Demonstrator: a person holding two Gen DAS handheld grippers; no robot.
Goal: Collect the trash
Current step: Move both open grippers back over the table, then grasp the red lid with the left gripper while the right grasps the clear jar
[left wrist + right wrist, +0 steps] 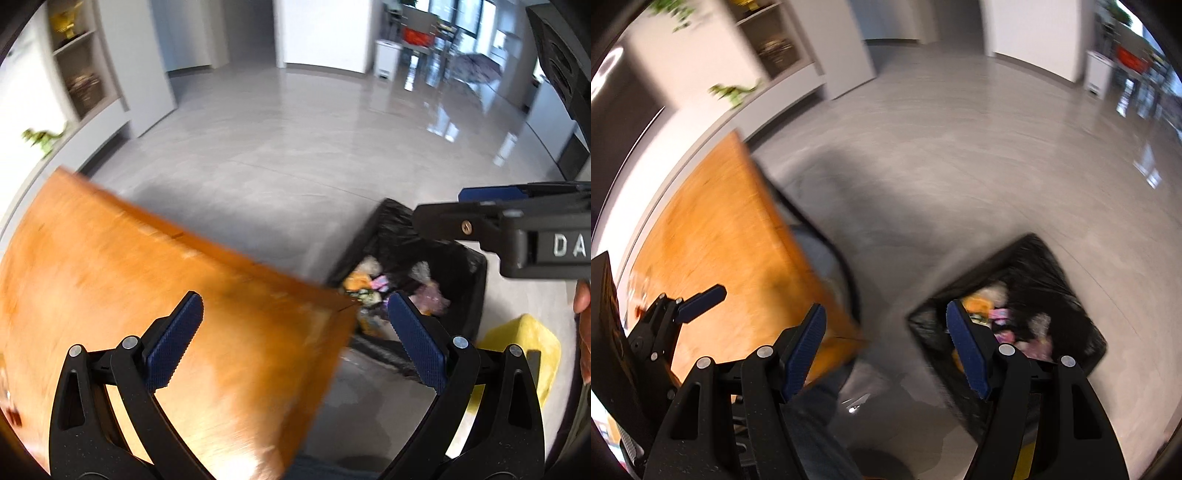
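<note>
Both pairs of fingers stand spread with nothing between them: the left gripper (295,314) over the corner of the orange wooden table (110,258), the right gripper (886,332) between that table and the black-lined trash bin (1052,266). Motion blur smears both views, so the trash (369,284) in the bin reads only as yellow, pink and pale scraps. Grey glossy floor tiles (295,147) run to white walls, a shelf unit (77,74) and a small green dinosaur figure (44,138), while a yellow cloth (524,339) beside the bin is partly hidden.
</note>
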